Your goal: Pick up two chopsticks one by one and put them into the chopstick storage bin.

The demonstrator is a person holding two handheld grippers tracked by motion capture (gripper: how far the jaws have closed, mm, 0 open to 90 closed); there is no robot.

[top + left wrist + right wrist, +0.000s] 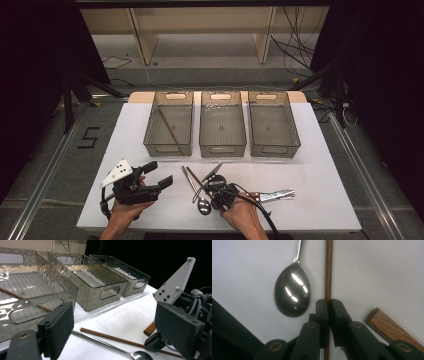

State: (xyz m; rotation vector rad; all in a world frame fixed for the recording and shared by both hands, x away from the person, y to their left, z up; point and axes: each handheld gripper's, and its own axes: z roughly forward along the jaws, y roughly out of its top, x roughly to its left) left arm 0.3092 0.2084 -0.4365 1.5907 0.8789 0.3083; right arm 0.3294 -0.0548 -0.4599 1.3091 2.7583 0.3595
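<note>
My right gripper (329,302) points down at the white table and is shut on a brown wooden chopstick (328,270), which runs straight up between its pads. In the high view this gripper (211,190) sits near the front edge with the chopstick (196,176) slanting away from it. Just left of the chopstick lies a metal spoon (292,295), bowl up. My left gripper (160,174) hovers open at the front left, nothing between its pads (60,327). A second chopstick (169,127) lies in the left bin (168,146).
Three clear grey bins stand in a row at the back; the middle bin (222,148) and right bin (274,148) hold nothing I can see. A knife (272,194) with a wooden handle (387,325) lies right of my right gripper. Dark floor surrounds the table.
</note>
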